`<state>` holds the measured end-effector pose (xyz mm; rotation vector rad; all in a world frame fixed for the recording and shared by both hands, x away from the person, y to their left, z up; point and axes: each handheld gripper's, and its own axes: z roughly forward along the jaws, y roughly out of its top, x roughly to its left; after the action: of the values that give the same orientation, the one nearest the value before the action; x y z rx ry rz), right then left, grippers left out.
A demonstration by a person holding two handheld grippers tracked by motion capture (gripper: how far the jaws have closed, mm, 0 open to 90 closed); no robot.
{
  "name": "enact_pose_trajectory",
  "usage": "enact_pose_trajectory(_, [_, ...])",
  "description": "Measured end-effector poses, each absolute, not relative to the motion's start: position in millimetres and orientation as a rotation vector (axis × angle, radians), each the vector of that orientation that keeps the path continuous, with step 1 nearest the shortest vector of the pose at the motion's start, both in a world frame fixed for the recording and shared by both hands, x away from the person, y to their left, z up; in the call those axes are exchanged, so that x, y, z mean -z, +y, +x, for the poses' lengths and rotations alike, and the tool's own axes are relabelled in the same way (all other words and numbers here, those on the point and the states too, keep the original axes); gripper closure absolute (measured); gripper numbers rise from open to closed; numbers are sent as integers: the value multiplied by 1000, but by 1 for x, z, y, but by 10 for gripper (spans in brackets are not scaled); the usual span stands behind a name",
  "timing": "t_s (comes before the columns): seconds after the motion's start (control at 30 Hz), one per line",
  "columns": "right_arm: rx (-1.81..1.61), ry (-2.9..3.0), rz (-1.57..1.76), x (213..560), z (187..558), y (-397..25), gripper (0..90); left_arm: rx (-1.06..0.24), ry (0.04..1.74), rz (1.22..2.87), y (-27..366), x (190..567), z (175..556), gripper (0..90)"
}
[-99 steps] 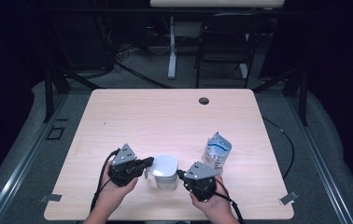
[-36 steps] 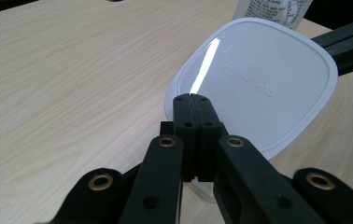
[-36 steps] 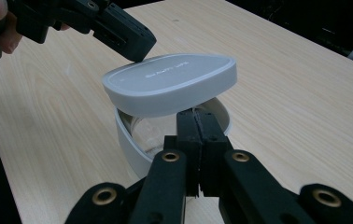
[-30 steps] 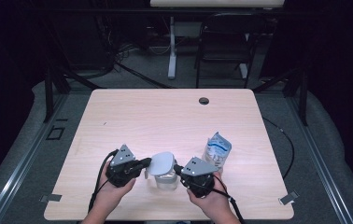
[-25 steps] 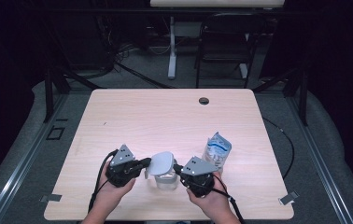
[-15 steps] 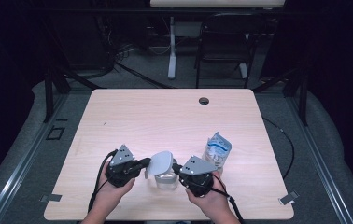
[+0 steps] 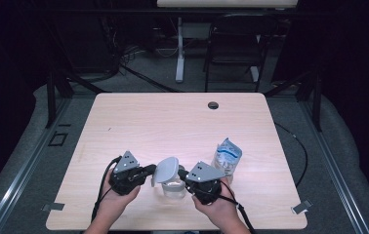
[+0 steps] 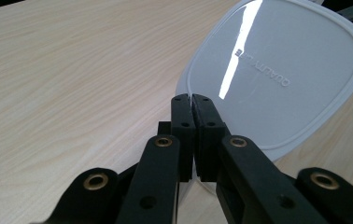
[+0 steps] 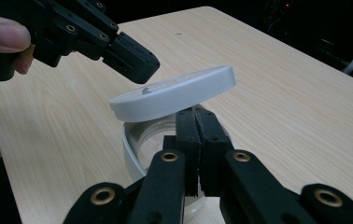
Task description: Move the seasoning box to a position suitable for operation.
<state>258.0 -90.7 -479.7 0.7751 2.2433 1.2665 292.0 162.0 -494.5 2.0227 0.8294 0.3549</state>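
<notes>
We hold the left gripper (image 7: 149,170) with its jaws pressed together on the edge of a white lid (image 7: 168,169), which is raised and tilted above a clear container (image 7: 173,187) near the front edge of the counter (image 7: 173,117). In the left gripper view the jaws (image 8: 193,100) meet on the lid's rim, and the lid's (image 8: 277,70) glossy top faces the camera with raised lettering across it. Our right gripper (image 7: 182,174) has its jaws pinched narrow on the near wall of the container, just right of the lid. In the right gripper view those jaws (image 9: 196,114) clamp the container's (image 9: 135,154) rim, the lid (image 9: 174,91) hangs slanted over the open mouth without touching it on the far side, and the left gripper (image 9: 135,63) grips the lid's far-left edge. The container's inside looks see-through; we cannot tell what it holds. A crumpled plastic bottle (image 7: 227,156) stands just beyond our right hand (image 7: 221,209). Our left hand (image 7: 116,200) wraps the left gripper's body.
</notes>
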Motion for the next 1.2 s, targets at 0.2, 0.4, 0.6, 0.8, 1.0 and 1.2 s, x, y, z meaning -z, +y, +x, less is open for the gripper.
enact_pose_trajectory(0.2, [-1262, 2242, 771, 478, 258, -89, 893, -373, 861, 2003, 168, 494, 293, 840])
enact_pose_trajectory(0.4, [-1262, 2243, 751, 474, 258, -85, 892, -385, 918, 1972, 178, 497, 297, 784])
enact_pose_trajectory(0.6, [-1256, 2245, 746, 473, 259, -83, 892, -408, 928, 1953, 185, 497, 298, 719])
enact_pose_trajectory(0.8, [-1252, 2246, 736, 471, 259, -81, 889, -431, 946, 1933, 187, 498, 299, 632])
enact_pose_trajectory(1.0, [-1254, 2248, 735, 470, 259, -80, 883, -429, 966, 1907, 191, 498, 299, 565])
enact_pose_trajectory(1.2, [-1251, 2251, 730, 468, 260, -77, 881, -432, 989, 1904, 197, 497, 300, 542])
